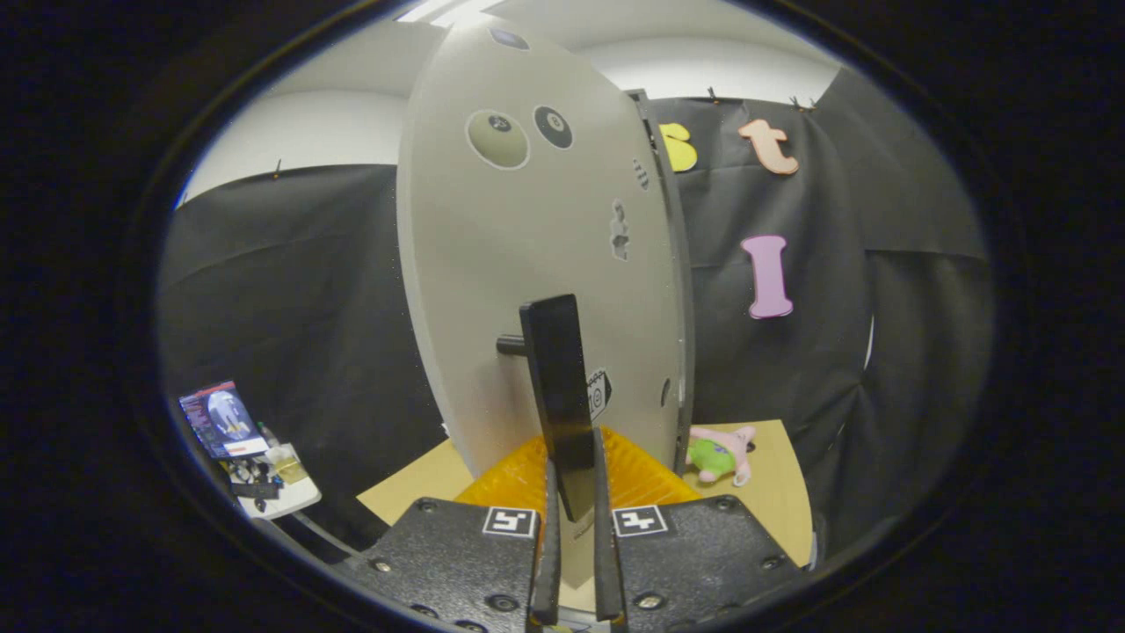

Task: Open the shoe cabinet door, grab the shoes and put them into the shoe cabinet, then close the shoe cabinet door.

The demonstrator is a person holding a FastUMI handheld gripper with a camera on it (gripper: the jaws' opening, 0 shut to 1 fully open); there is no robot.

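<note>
The tool (pixel 571 492) is clamped on the lower end of the black handle (pixel 558 396) of the pale cabinet door (pixel 527 264), which stands edge-on just ahead, with an orange ribbed piece (pixel 642 475) below it and a plush toy (pixel 722 453) on the tabletop (pixel 773 492) beyond.

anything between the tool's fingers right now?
Yes: in the gripper view, the tool is shut on the black door handle of the shoe cabinet door.

Bright ceiling light (pixel 439 9) glares overhead, and the pale door (pixel 527 264) is evenly lit. Strong fisheye bending at the rim; dark cloth stays dim.
</note>
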